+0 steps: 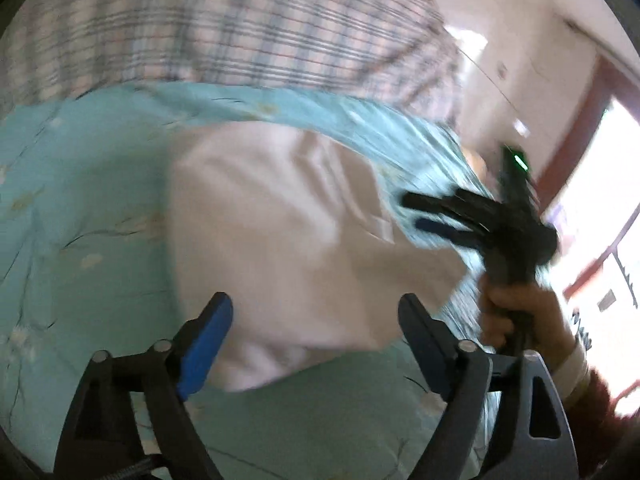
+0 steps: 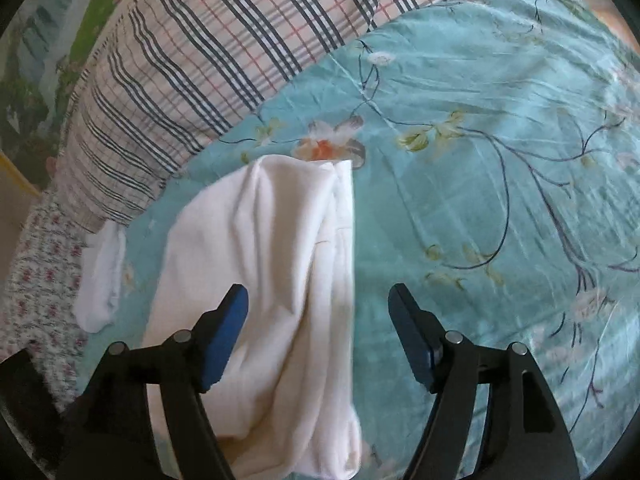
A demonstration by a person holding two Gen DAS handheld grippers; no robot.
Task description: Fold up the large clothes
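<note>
A white garment (image 1: 304, 232) lies folded into a long bundle on a teal flowered bedspread (image 1: 88, 208). The left wrist view is blurred. My left gripper (image 1: 316, 312) is open just above the garment's near edge, holding nothing. My right gripper (image 1: 412, 212) shows in the left wrist view at the garment's right side, held by a hand (image 1: 516, 312), open. In the right wrist view the garment (image 2: 276, 280) runs lengthwise under my open right gripper (image 2: 318, 300), whose left finger is over the cloth. A small white sleeve part (image 2: 102, 280) lies to the left.
A plaid pillow or quilt (image 2: 208, 52) lies along the far side of the bedspread (image 2: 480, 160). A small-flowered sheet (image 2: 36, 280) shows at the left. A wall and a red-framed doorway (image 1: 576, 128) stand to the right of the bed.
</note>
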